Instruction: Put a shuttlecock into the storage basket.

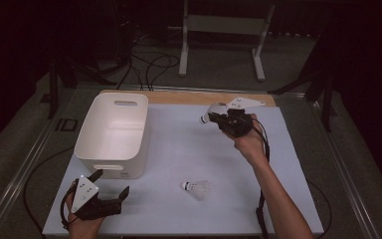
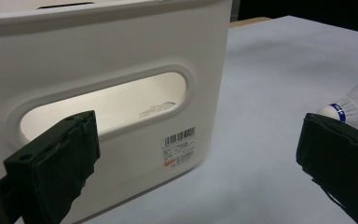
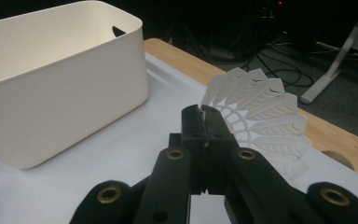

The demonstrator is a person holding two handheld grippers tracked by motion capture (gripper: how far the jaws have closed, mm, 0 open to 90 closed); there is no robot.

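Your right gripper (image 1: 218, 119) is up over the far right part of the white table cover (image 1: 179, 144), jaws clamped tight on the skirt of a white plastic shuttlecock (image 1: 209, 115); in the right gripper view the pads meet flat against each other with the feathered skirt (image 3: 261, 112) fanning out just past them. So that one's off the table and in your grip, well apart from the white bin (image 1: 113, 132) on the left. The second shuttlecock (image 1: 197, 189) is lying on its side on the cover near your edge, roughly between your two hands. Your left gripper (image 1: 110, 186) sits low at the near left corner with its jaws spread wide, nothing between them, right by the bin's near end wall. In the left gripper view you're looking straight at the bin's handle slot (image 2: 105, 105), and there's a small sticker (image 2: 179, 147) under it with a barcode, a few lines of print too small to read and a red patch at the bottom. That lying shuttlecock's cork (image 2: 332, 111) has a blue band with white lettering you can't make out.
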